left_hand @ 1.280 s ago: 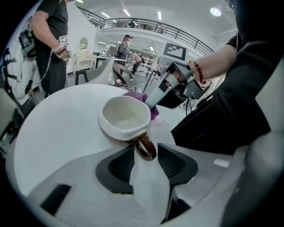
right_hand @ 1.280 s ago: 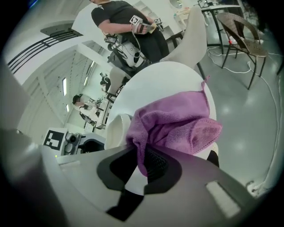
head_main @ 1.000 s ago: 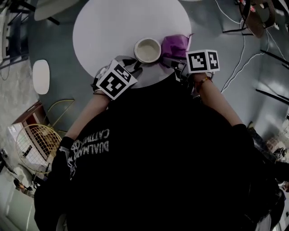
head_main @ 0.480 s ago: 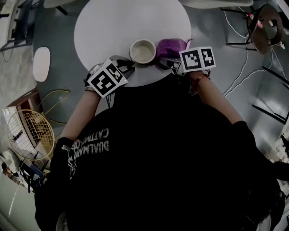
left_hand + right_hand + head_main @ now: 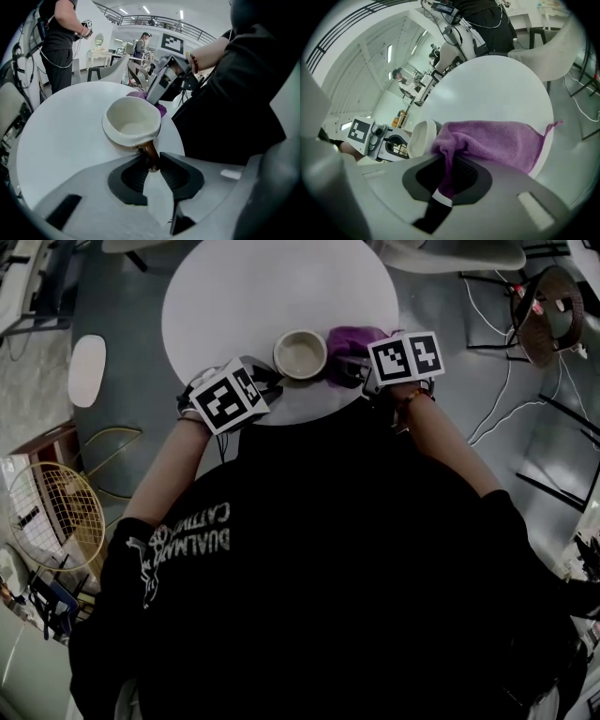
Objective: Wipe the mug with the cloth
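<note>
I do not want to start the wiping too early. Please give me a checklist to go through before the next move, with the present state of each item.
1. Left gripper shut on the handle of the mug: ok.
2. Right gripper shut on the cloth: ok.
3. Mug upright on the table: ok.
4. Mug empty inside: ok.
5. Cloth touching the mug: cannot tell; it hangs close beside it.
</note>
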Demonstrator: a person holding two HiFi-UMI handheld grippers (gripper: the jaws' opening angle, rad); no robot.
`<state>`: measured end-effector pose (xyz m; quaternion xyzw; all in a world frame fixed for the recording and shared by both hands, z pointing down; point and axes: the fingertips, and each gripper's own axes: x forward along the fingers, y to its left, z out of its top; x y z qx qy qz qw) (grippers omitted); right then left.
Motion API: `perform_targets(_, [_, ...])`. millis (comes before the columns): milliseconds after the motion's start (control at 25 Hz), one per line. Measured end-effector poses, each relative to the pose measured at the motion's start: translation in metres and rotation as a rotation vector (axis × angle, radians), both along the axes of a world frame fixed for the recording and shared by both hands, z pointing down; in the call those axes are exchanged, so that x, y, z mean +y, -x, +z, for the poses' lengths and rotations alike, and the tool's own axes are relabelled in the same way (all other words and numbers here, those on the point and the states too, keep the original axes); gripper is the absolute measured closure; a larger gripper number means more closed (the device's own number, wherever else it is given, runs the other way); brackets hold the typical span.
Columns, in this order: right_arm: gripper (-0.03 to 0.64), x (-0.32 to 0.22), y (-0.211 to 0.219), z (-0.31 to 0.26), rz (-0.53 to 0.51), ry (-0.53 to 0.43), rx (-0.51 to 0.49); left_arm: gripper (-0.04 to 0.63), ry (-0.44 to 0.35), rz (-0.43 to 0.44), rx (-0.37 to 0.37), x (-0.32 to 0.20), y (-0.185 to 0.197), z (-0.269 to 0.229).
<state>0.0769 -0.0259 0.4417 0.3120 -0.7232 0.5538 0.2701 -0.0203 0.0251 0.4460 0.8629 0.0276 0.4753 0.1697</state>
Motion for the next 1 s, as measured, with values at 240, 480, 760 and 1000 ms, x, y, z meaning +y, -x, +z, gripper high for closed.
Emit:
perform_targets(240, [0.581, -0.008, 0.003, 0.003, -0.042, -0.014, 0.053, 0.517, 0.01, 0.039, -0.01, 0.003, 0.004, 0.001])
perform_targets(480, [0.581, -0.021, 0.006, 0.004, -0.095, -0.028, 0.108, 0.517, 0.022, 0.069, -0.016, 0.002, 0.006, 0.0])
perform_targets(760, [0.581, -0.033, 0.009, 0.009, -0.182, -0.026, 0.167, 0.514, 0.039, 0.121, -0.008, 0.002, 0.0, -0.001])
perform_targets(1000, [0.581, -0.041, 0.01, 0.008, -0.256, 0.01, 0.133, 0.512, 0.046, 0.153, 0.005, -0.003, -0.006, -0.005])
